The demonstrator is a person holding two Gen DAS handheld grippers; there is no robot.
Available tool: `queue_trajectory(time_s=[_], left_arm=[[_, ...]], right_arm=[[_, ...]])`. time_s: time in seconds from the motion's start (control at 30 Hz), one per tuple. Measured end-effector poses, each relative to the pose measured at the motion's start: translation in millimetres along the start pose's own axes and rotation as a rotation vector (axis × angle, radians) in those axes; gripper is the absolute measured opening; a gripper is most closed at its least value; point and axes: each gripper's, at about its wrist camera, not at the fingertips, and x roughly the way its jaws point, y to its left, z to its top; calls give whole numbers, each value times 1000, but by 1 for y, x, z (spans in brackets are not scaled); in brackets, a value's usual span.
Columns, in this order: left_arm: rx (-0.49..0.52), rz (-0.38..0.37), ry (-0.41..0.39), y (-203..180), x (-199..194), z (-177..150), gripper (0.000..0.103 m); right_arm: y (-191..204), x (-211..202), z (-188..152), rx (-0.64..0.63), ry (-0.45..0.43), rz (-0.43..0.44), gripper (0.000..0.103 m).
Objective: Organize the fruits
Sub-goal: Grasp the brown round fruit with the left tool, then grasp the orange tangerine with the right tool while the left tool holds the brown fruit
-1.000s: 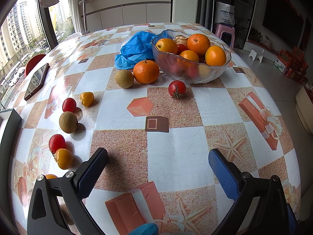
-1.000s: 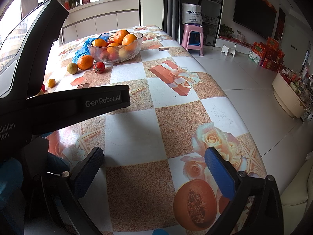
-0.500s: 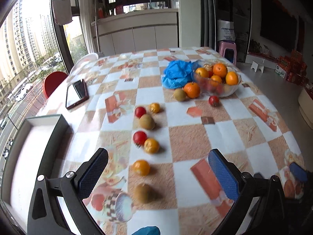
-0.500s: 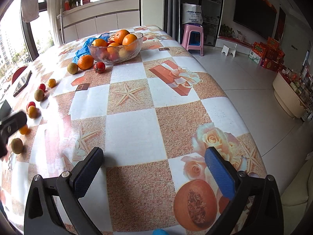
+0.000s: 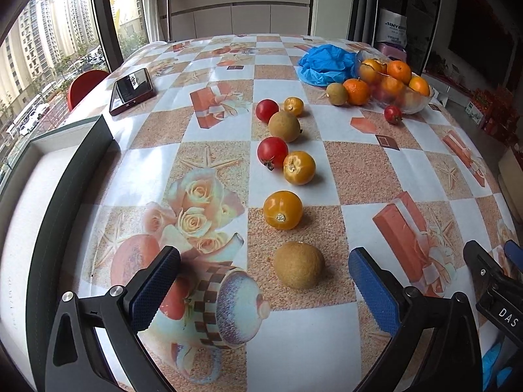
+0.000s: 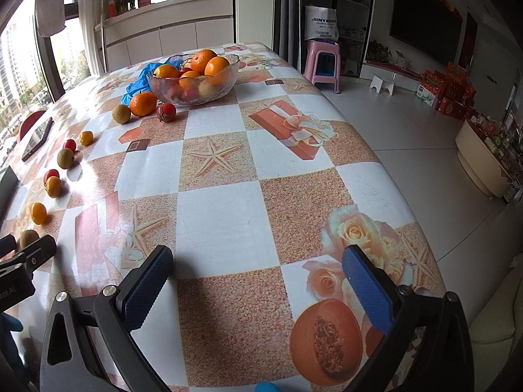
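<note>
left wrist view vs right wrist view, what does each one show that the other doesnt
Only the left wrist view shows the white tray beside the table's edge.

Only the right wrist view shows the pink stool and the floor beyond the table.

Both show the glass bowl of oranges, the blue bag, the phone and the loose fruit. The left gripper and right gripper are both open.

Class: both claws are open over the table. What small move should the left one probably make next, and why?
Probably ease the left claw forward around the brown fruit: it is open, empty, and that fruit lies nearest, just ahead between its fingers.
</note>
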Motion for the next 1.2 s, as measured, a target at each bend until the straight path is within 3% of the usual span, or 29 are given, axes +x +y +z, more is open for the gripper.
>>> queue_trajectory(time_s=[0.1, 0.17, 0.23, 0.27, 0.33, 0.37, 0.53, 0.63, 0.8, 0.97, 1.13, 1.2], left_arm=[[1, -5, 18, 1, -1, 1, 102], [5, -14, 1, 1, -5, -1, 89], [29, -31, -12, -2, -11, -2, 61], [36, -36, -13, -3, -13, -2, 56], [37, -40, -18, -3, -15, -2, 32], [38, -39, -21, -3, -15, -2, 28], [21, -74, -10, 11, -20, -6, 28], [14, -72, -13, 28, -26, -14, 28], [19, -24, -31, 59, -34, -27, 28], [-15, -10, -39, 84, -36, -33, 28], [-45, -27, -45, 95, -37, -35, 28], [-43, -24, -49, 94, -36, -34, 28]], right_arm=[[0, 0, 0, 0, 0, 0, 103], [0, 0, 0, 0, 0, 0, 103], [0, 0, 0, 0, 0, 0, 103], [0, 0, 0, 0, 0, 0, 103], [0, 0, 0, 0, 0, 0, 103], [0, 0, 0, 0, 0, 0, 103], [1, -1, 0, -5, 9, -3, 103], [12, -3, 2, -11, 75, 20, 103], [75, -12, 4, -95, 112, 241, 103], [148, -7, 14, -209, 108, 328, 101], [194, -1, 18, -287, 92, 308, 81], [203, -2, 17, -315, 77, 279, 61]])
